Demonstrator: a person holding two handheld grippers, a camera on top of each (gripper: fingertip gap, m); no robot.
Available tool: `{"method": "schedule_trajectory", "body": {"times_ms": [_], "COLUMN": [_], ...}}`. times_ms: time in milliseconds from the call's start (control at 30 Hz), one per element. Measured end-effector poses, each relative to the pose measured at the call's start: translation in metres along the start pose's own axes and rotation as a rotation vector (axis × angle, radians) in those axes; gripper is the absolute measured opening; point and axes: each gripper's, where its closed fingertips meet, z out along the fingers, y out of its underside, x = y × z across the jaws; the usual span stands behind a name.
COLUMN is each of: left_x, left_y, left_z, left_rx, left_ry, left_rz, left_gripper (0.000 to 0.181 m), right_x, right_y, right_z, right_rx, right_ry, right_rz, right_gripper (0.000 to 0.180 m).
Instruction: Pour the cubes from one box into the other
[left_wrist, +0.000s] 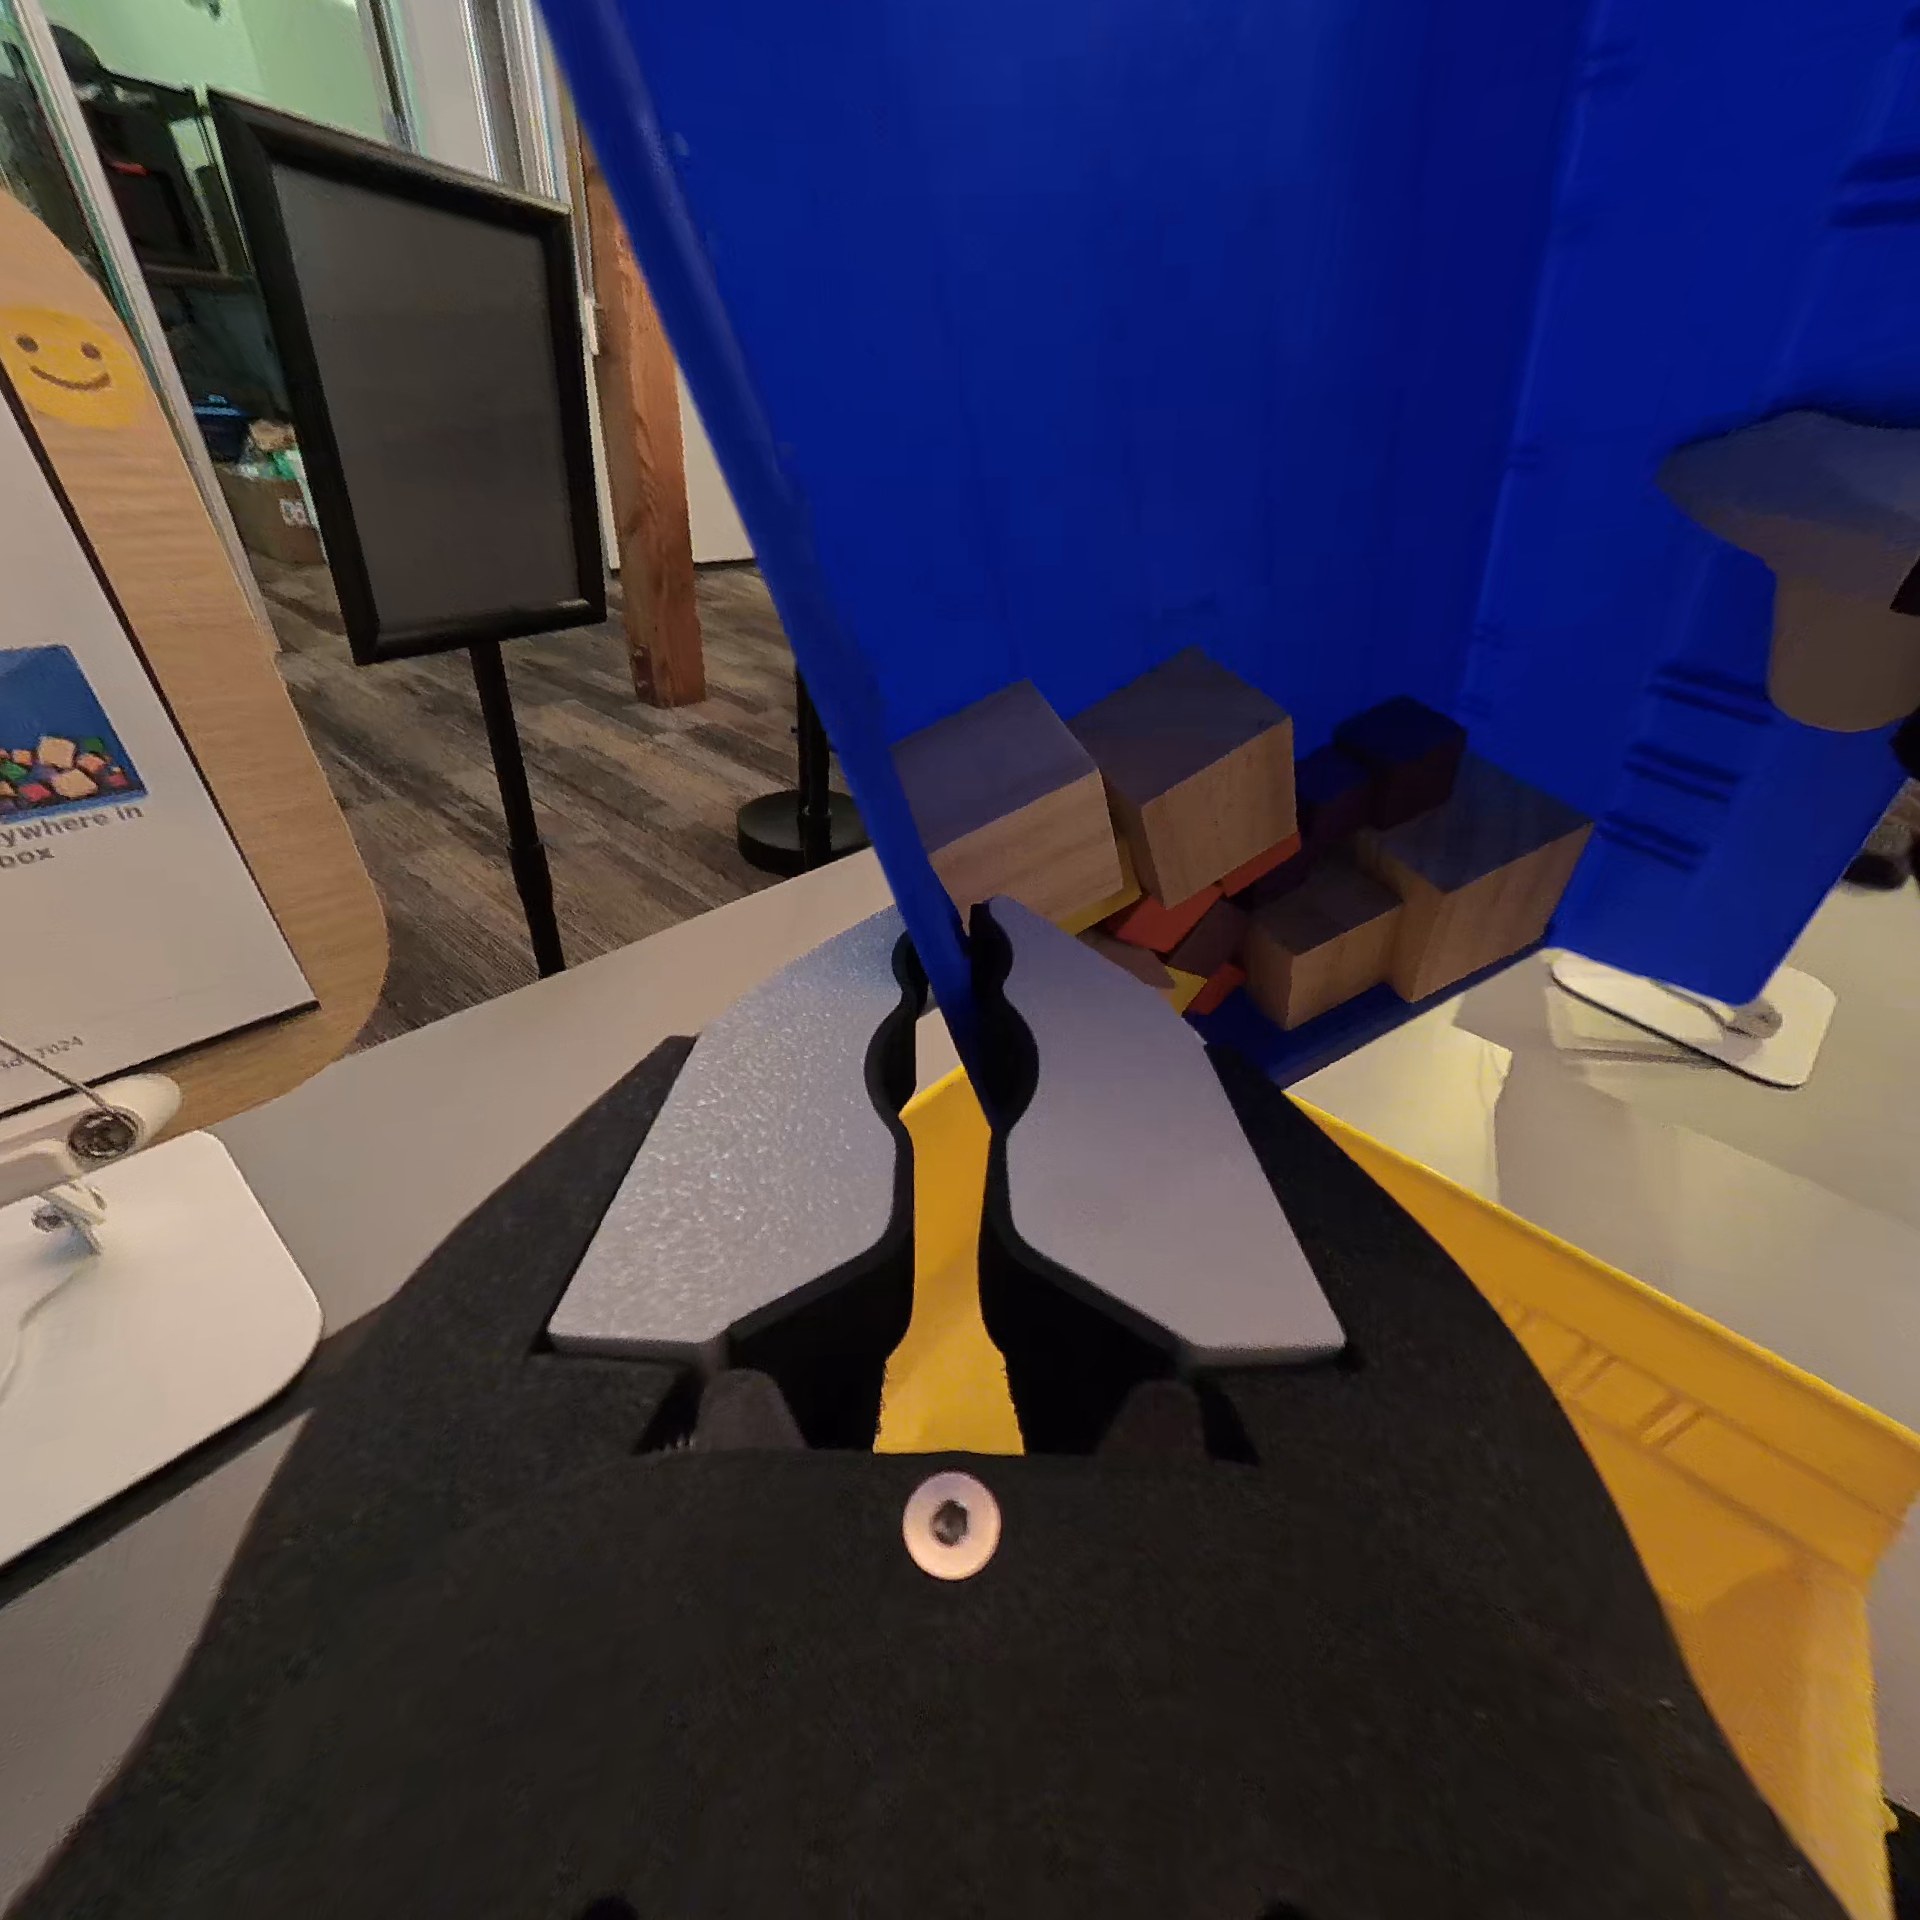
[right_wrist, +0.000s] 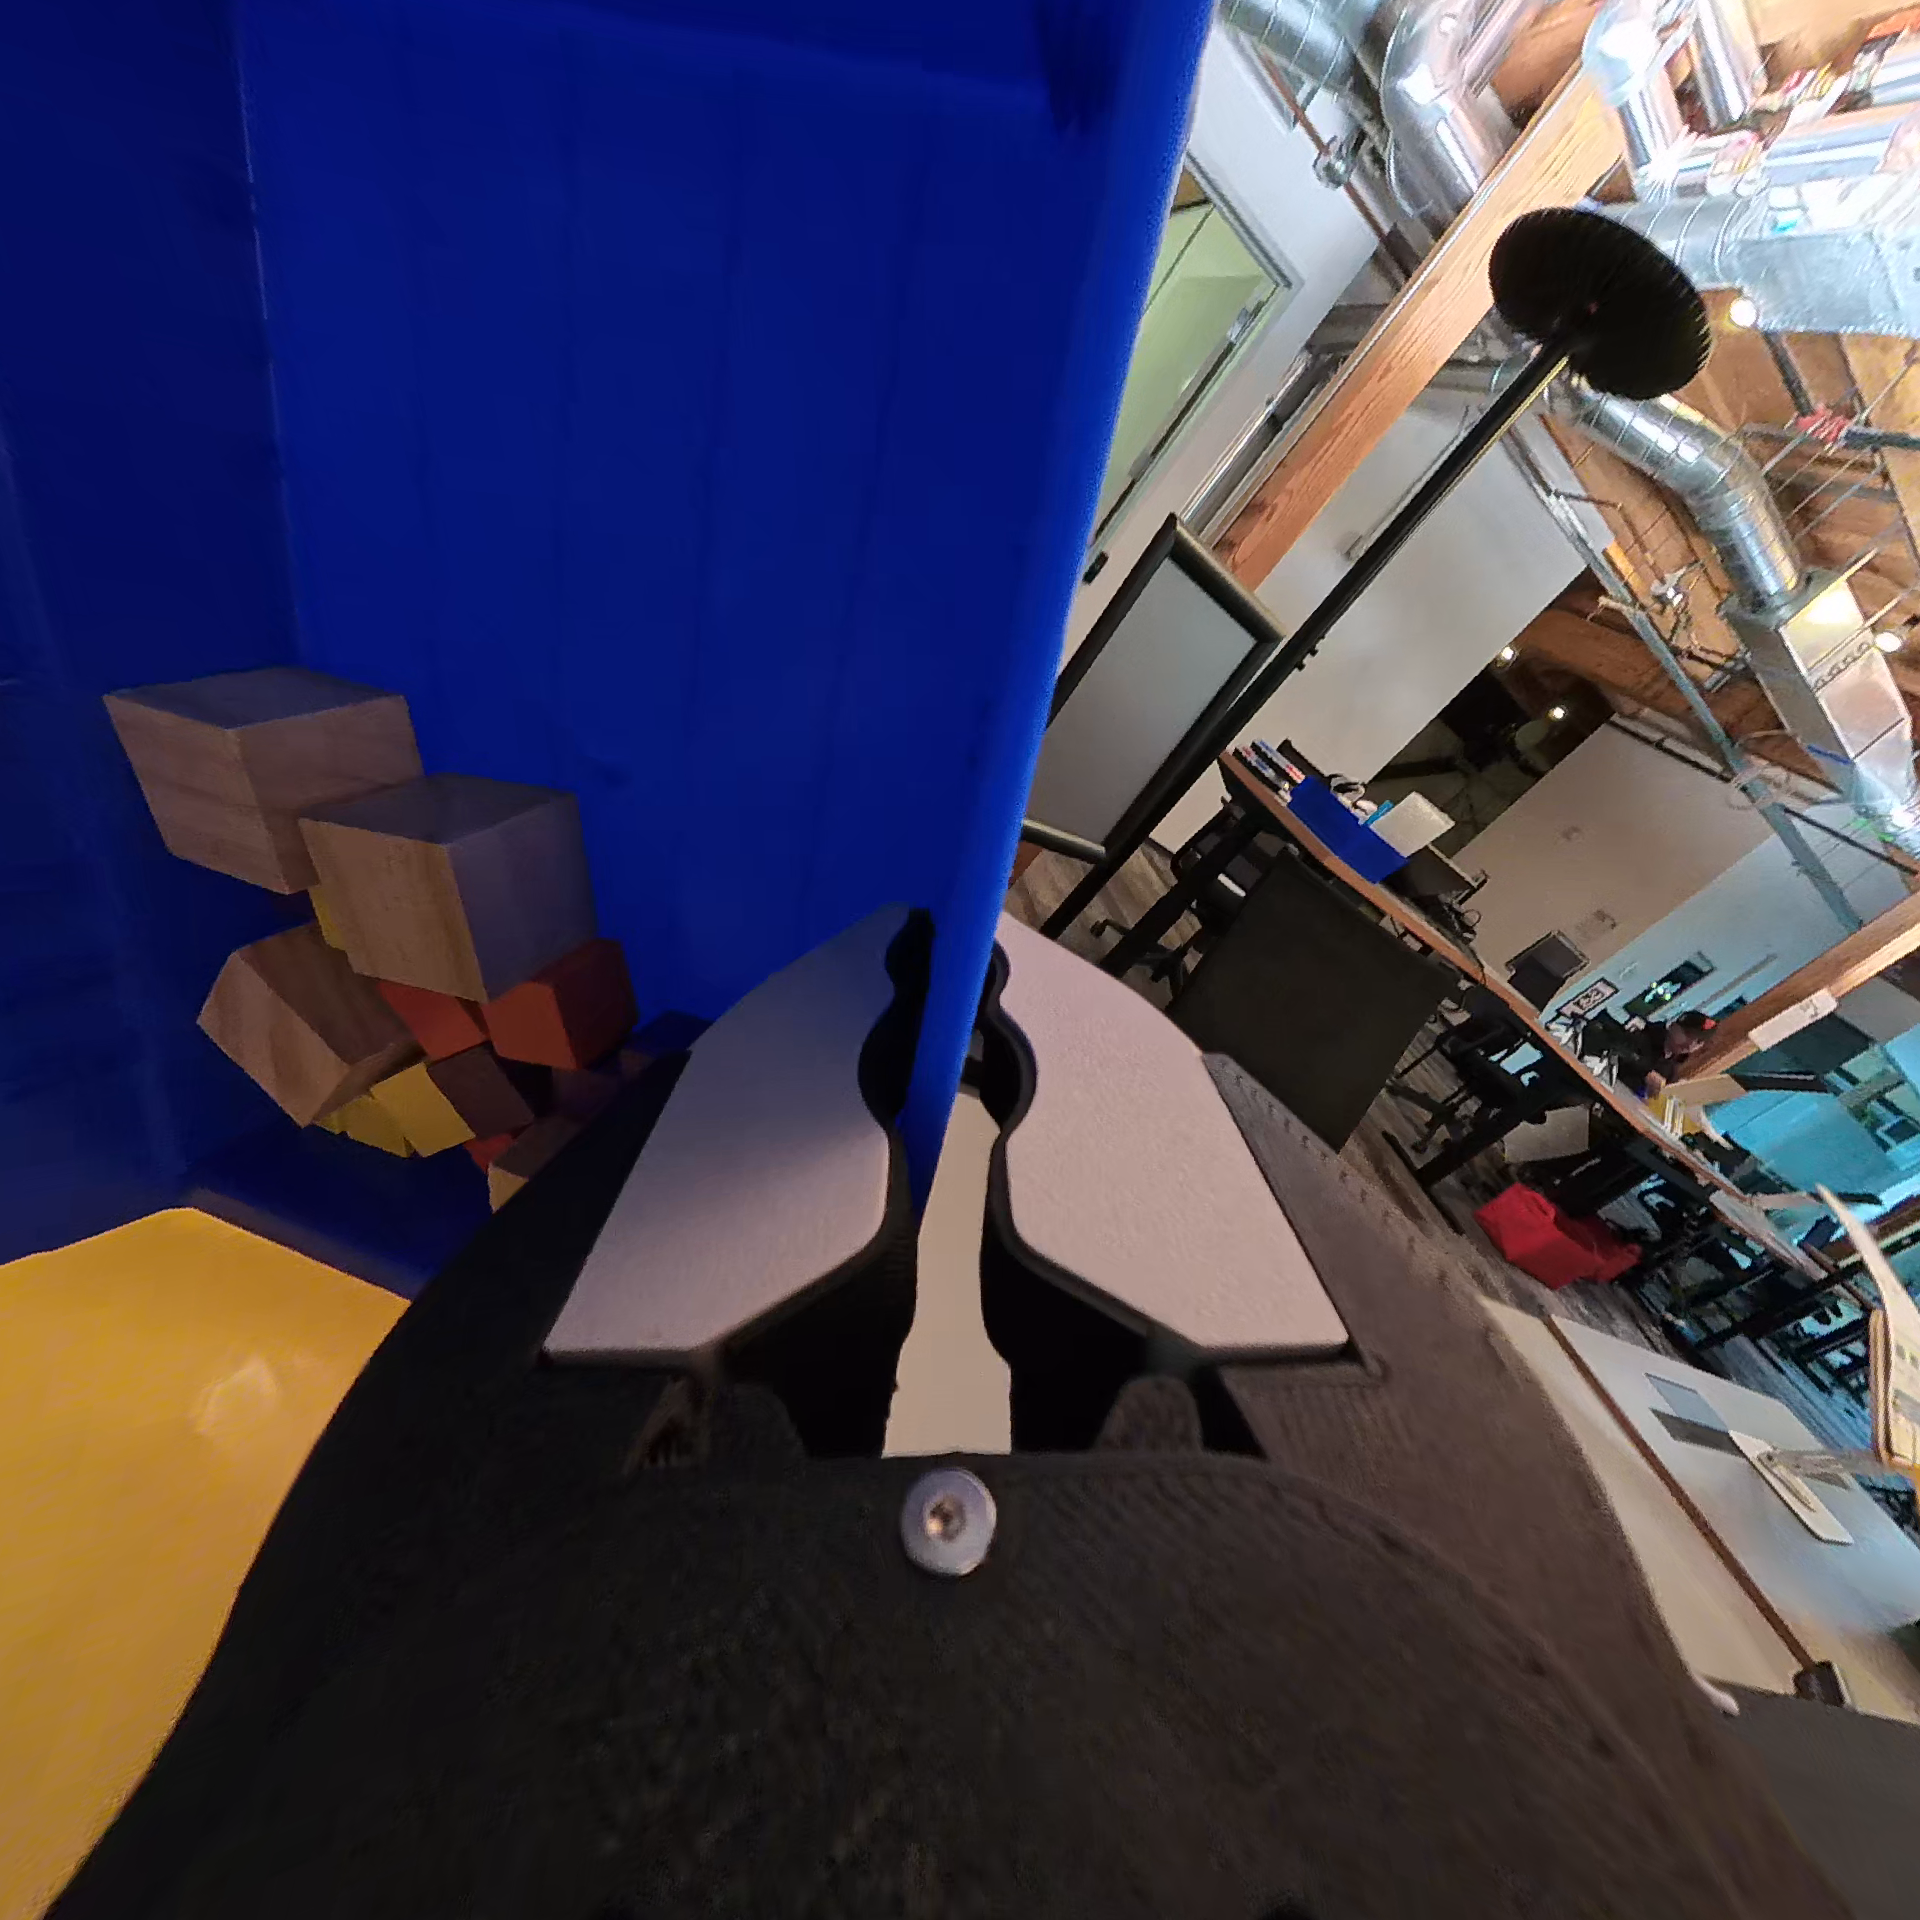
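A blue box (left_wrist: 1143, 416) is tipped up steeply over a yellow box (left_wrist: 1683, 1455). My left gripper (left_wrist: 961, 935) is shut on the blue box's left wall. My right gripper (right_wrist: 951, 956) is shut on its right wall (right_wrist: 727, 520). The right gripper's fingers (left_wrist: 1808, 561) also show in the left wrist view, at the far wall. Several wooden, red, yellow and dark cubes (left_wrist: 1195, 810) are piled at the blue box's lower edge, just above the yellow box (right_wrist: 156, 1403). The same pile of cubes (right_wrist: 416, 935) shows in the right wrist view.
The boxes are over a grey table (left_wrist: 520, 1039). A white stand base (left_wrist: 135, 1299) sits at the left, another white base (left_wrist: 1704, 1008) beyond the blue box. A black-framed sign on a pole (left_wrist: 436, 416) stands past the table edge. Desks and chairs (right_wrist: 1455, 987) fill the room at right.
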Motion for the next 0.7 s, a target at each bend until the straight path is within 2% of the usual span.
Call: {"method": "schedule_trajectory", "body": {"times_ms": [233, 500, 700], "left_x": [0.002, -0.002, -0.002], "left_y": [0.007, 0.021, 0.016], "left_z": [-0.011, -0.021, -0.024], "left_rx": [0.016, 0.051, 0.086], "left_ry": [0.0, 0.007, 0.018], "left_rz": [0.088, 0.028, -0.025], "left_gripper": [0.009, 0.009, 0.008], "right_x": [-0.006, -0.019, -0.02], "right_y": [-0.002, -0.023, -0.03], "right_z": [-0.005, -0.016, -0.022], "right_rx": [0.031, 0.086, 0.111], "right_ry": [-0.017, 0.0, 0.016], "right_rz": [-0.025, -0.158, -0.166], "right_gripper": [0.007, 0.007, 0.007]}}
